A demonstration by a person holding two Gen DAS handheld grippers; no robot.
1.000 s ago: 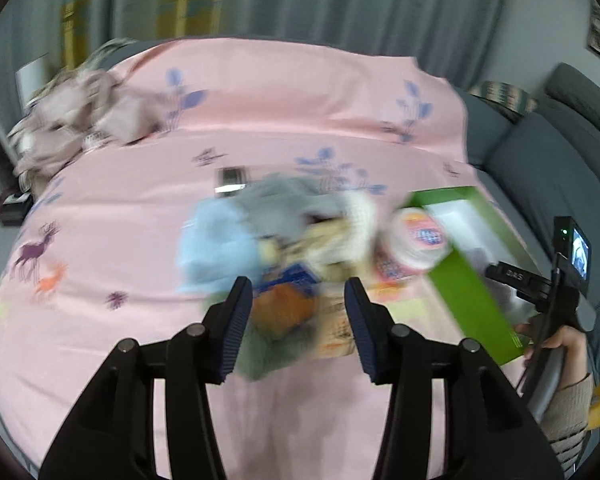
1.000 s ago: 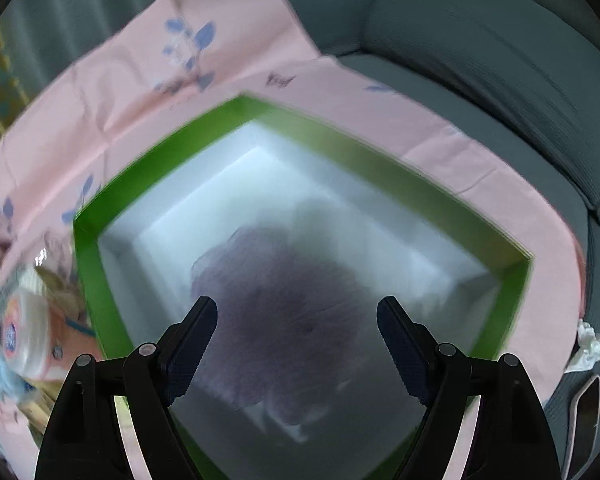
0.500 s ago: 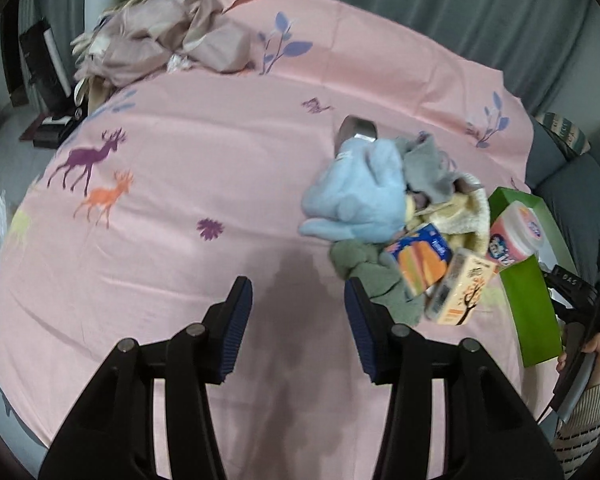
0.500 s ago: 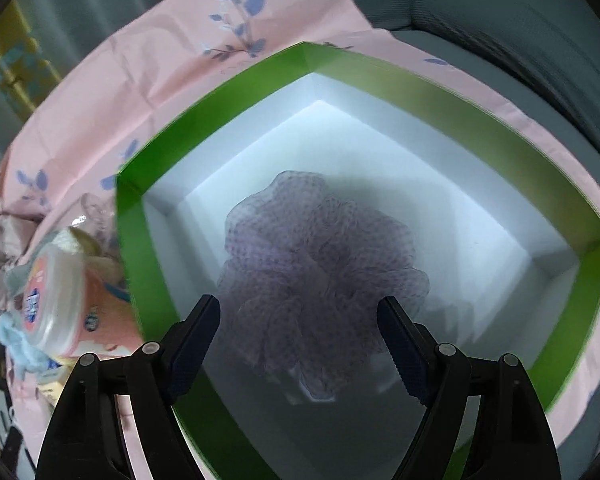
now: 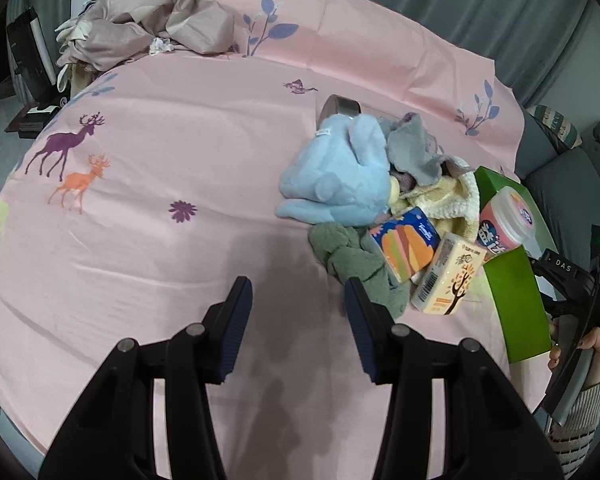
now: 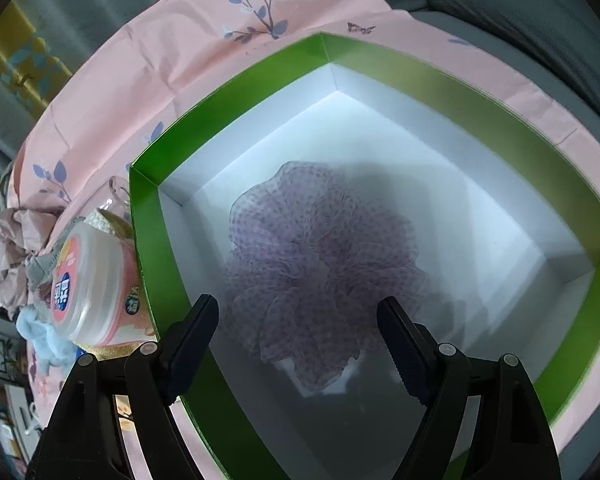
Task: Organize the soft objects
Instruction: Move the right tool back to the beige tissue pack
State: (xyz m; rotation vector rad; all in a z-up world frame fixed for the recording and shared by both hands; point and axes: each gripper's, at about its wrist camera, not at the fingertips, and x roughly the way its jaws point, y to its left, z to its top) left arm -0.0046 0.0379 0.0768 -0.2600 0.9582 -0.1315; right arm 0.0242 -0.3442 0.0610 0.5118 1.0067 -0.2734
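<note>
1. Left gripper (image 5: 298,296) is hanging over bare pink sheet (image 5: 148,184), jaws partly apart, nothing between them.
2. Heap of soft things is lying to its right: blue plush toy (image 5: 336,172), grey cloth (image 5: 414,148), cream towel (image 5: 456,200), green cloth (image 5: 356,260) just beside the right finger.
3. Two tissue packs are resting on the heap: an orange-and-blue one (image 5: 406,242) and a beige one (image 5: 448,278), both lying over the green cloth and blocking it.
4. Pink-lidded tub (image 5: 506,224) is leaning against the green box (image 5: 516,300).
5. Right gripper (image 6: 298,332) is hovering over the box, jaws wide, gripping nothing.
6. Purple mesh bath puff (image 6: 316,264) is lying on the box's white floor, below the fingers.
7. Crumpled beige bedding (image 5: 152,16) is sitting at the far edge, well apart.
8. A hand (image 5: 592,350) is gripping the right tool's handle.
</note>
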